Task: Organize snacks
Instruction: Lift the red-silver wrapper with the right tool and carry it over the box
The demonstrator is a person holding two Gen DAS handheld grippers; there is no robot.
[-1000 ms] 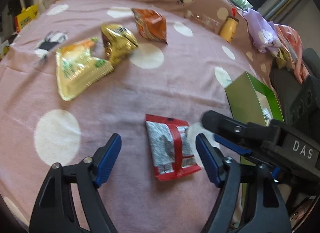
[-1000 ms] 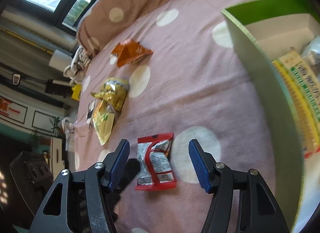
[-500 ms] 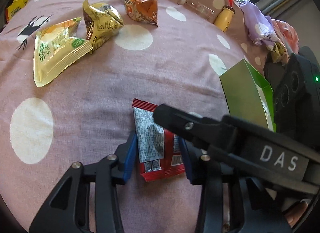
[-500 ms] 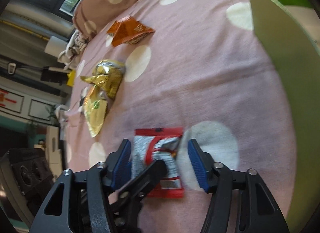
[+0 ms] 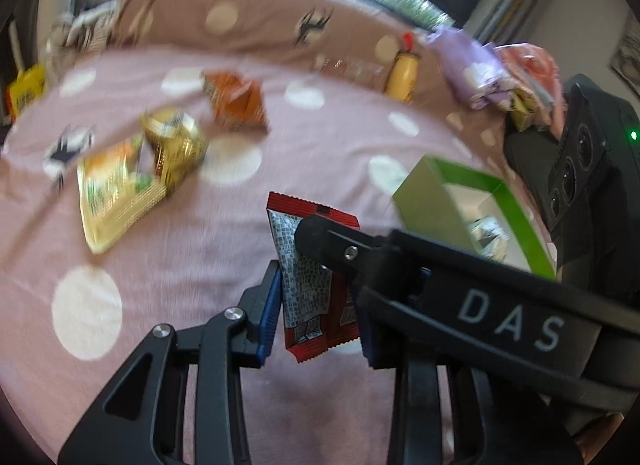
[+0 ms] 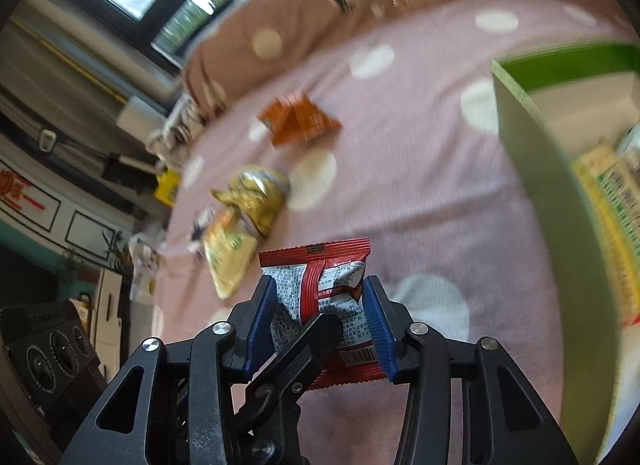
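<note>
Pinching a red-and-silver snack packet (image 5: 310, 277) from both sides, the left gripper (image 5: 316, 315) and the right gripper (image 6: 320, 323) each have their blue pads pressed against it, so the packet sits lifted above the pink polka-dot blanket (image 5: 200, 245). Seen from the left wrist, the right gripper's black finger crosses in front of the packet; seen from the right wrist, the left gripper's finger does the same from below. The left view alone takes in a yellow bottle with a red cap (image 5: 404, 73) at the far edge of the blanket and a heap of purple and pink bags (image 5: 496, 73) beside it. The right view alone looks into the green box (image 6: 560, 205), where a yellow-and-green packet (image 6: 612, 225) lies inside. Both views, blurred, show three loose snacks well apart from the held one: an orange packet (image 5: 238, 103), a crumpled gold packet (image 5: 176, 147) and a yellow-green packet (image 5: 114, 195), the last two touching.
</note>
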